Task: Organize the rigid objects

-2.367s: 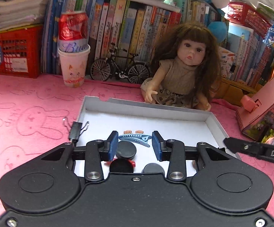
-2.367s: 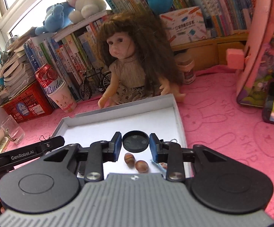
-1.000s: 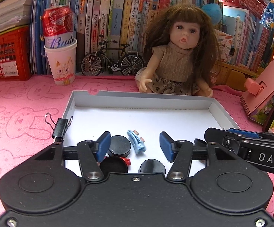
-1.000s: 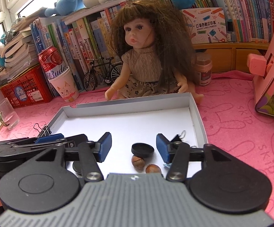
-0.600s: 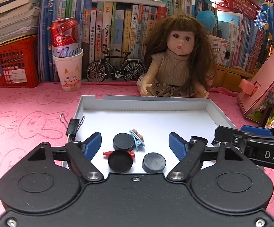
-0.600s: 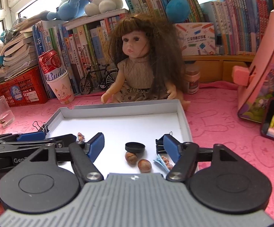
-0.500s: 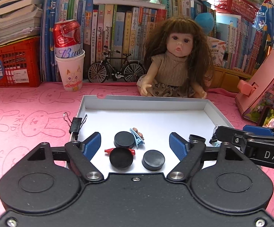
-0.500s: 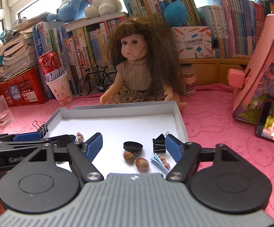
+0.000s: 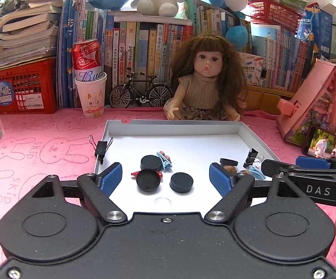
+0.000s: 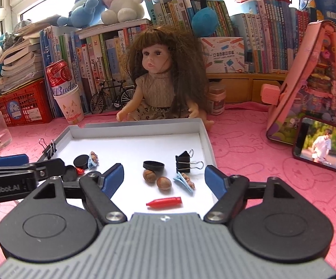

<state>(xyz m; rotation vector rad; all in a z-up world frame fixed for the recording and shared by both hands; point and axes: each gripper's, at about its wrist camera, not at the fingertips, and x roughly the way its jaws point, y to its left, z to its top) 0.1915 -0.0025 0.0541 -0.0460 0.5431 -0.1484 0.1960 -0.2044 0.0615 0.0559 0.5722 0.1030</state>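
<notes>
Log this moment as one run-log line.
left gripper: jaws just opened, empty | right gripper: jaws just opened, empty | shallow white cardboard tray: holds black round caps, two brown hazelnuts, red plastic cap

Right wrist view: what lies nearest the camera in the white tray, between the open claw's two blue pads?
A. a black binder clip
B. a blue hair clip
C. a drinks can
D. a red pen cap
D: the red pen cap lies on the floor of the white tray closest to the right claw, nearer than the two hazelnuts, the blue hair clip and the black binder clip.
</notes>
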